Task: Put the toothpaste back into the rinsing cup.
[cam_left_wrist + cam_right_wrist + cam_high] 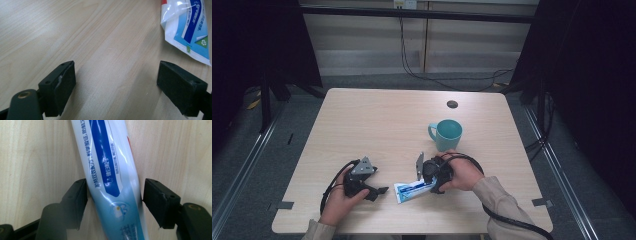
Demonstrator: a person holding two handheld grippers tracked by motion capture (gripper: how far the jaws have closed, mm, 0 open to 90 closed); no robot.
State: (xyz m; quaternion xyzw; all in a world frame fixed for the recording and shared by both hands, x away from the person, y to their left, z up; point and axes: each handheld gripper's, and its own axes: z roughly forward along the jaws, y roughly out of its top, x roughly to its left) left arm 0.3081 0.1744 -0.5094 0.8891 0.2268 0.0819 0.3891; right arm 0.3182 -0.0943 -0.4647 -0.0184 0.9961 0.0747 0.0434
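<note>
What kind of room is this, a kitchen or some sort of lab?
Probably a lab recording station, not a kitchen: a bare wooden table ringed by dark curtains, cables trailing down the back wall, and hand-held grippers working on a toothpaste tube.

The toothpaste tube [112, 170] bears Chinese characters along its blue stripe, too small to read surely. A green recycling sign sits near its crimped end [203, 41].

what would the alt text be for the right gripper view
A white and blue toothpaste tube lies on a pale wooden table, running up between the two black jaws of the right tongs. Both jaws sit right against the tube's sides, the left one partly blurred.
</note>
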